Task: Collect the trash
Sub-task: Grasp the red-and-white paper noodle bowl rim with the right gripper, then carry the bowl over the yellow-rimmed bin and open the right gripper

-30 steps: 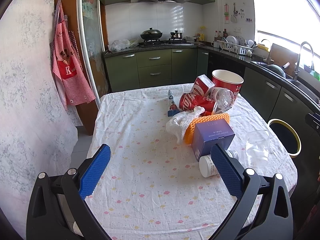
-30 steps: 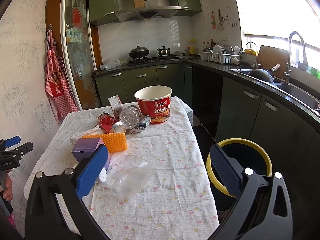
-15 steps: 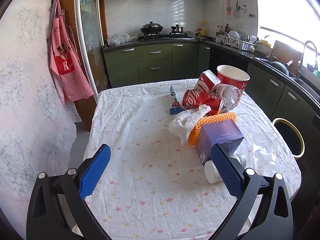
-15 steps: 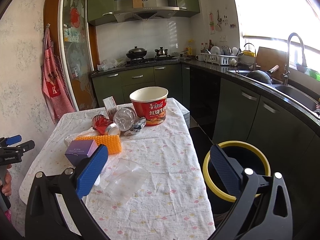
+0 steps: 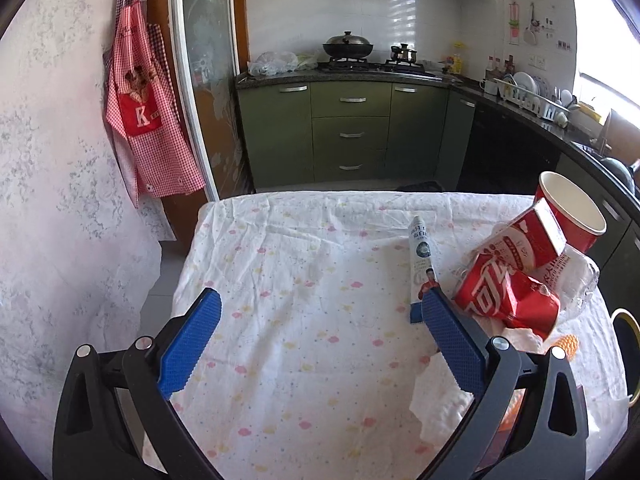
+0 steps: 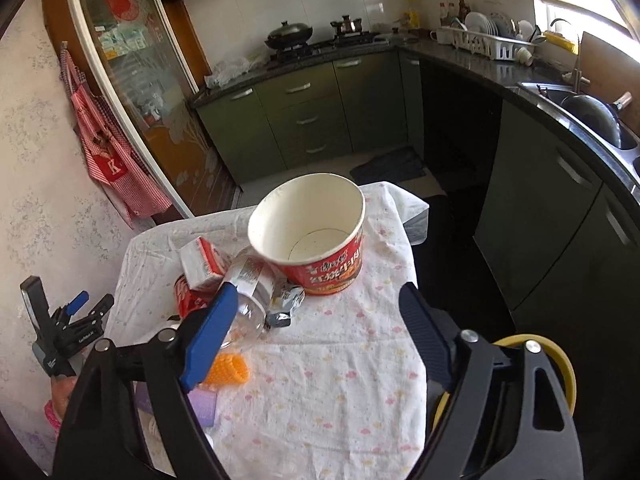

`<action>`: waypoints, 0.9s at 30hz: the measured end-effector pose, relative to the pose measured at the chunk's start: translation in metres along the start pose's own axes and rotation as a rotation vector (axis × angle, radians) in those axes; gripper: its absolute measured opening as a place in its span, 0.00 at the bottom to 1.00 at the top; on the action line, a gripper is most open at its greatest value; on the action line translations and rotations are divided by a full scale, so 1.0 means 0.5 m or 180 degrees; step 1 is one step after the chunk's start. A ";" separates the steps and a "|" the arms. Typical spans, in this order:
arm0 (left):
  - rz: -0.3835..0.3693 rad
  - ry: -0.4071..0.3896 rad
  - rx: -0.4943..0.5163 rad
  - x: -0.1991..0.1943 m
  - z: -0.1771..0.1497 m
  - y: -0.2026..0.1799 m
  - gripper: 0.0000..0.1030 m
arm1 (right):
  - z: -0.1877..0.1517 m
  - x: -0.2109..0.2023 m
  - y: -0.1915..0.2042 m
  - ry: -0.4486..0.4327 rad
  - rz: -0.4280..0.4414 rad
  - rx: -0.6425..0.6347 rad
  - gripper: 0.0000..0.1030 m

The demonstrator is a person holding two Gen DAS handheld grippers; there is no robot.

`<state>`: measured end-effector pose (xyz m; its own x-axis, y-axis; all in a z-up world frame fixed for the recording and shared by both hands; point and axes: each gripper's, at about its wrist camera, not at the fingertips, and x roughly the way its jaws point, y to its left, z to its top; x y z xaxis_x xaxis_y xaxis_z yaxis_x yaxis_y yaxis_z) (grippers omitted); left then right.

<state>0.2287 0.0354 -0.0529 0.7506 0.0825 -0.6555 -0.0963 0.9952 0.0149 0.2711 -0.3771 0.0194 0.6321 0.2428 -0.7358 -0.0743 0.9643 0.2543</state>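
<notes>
On table (image 6: 360, 380): one bowl (image 6: 312, 236); one can (image 5: 508, 292).

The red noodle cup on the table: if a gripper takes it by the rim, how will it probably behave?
The noodle cup looks empty, so probably light. It appears to be thin paper, so its rim may flex under the pads. Standing upright, wider at the top, it could tip if pushed.

A red checked apron (image 5: 148, 120) is hanging on the wall beside a glass sliding door (image 5: 204, 80). A black wok (image 5: 347, 43) and a small pot (image 5: 404, 54) are standing on the stove. Plates are drying in a white dish rack (image 6: 486, 42), and green cabinets (image 5: 350, 132) are lining the kitchen.
</notes>
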 end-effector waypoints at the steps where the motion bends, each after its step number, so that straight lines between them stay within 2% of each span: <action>1: -0.0050 0.0020 -0.0047 0.015 -0.005 0.005 0.96 | 0.026 0.027 -0.003 0.0086 -0.0067 0.0014 0.67; 3: -0.0081 0.0051 -0.0082 0.045 -0.019 0.010 0.96 | 0.071 0.085 -0.011 0.0290 -0.0173 0.0063 0.62; 5: 0.0005 0.0114 -0.0081 0.071 -0.030 0.011 0.96 | 0.108 0.144 -0.024 0.0480 -0.0285 0.0140 0.56; 9: 0.0000 0.0243 -0.0041 0.101 -0.046 0.003 0.96 | 0.153 0.248 -0.036 0.0780 -0.0422 0.0222 0.47; 14: 0.0034 0.0230 -0.0056 0.104 -0.050 0.002 0.96 | 0.158 0.343 -0.034 0.1102 -0.0710 0.0153 0.40; 15: 0.0019 0.0250 -0.0064 0.102 -0.052 0.004 0.96 | 0.154 0.357 -0.033 0.1160 -0.0755 0.0132 0.34; 20: -0.0015 0.0329 -0.0050 0.111 -0.058 0.001 0.96 | 0.147 0.380 -0.038 0.1199 -0.0820 0.0142 0.08; 27: -0.0055 0.0292 0.0018 0.101 -0.062 -0.010 0.96 | 0.155 0.335 -0.045 0.1043 -0.0761 0.0196 0.05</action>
<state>0.2469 0.0333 -0.1096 0.6891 0.0604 -0.7221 -0.0798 0.9968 0.0072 0.4384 -0.3662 -0.0607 0.3461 0.0431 -0.9372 0.0975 0.9919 0.0816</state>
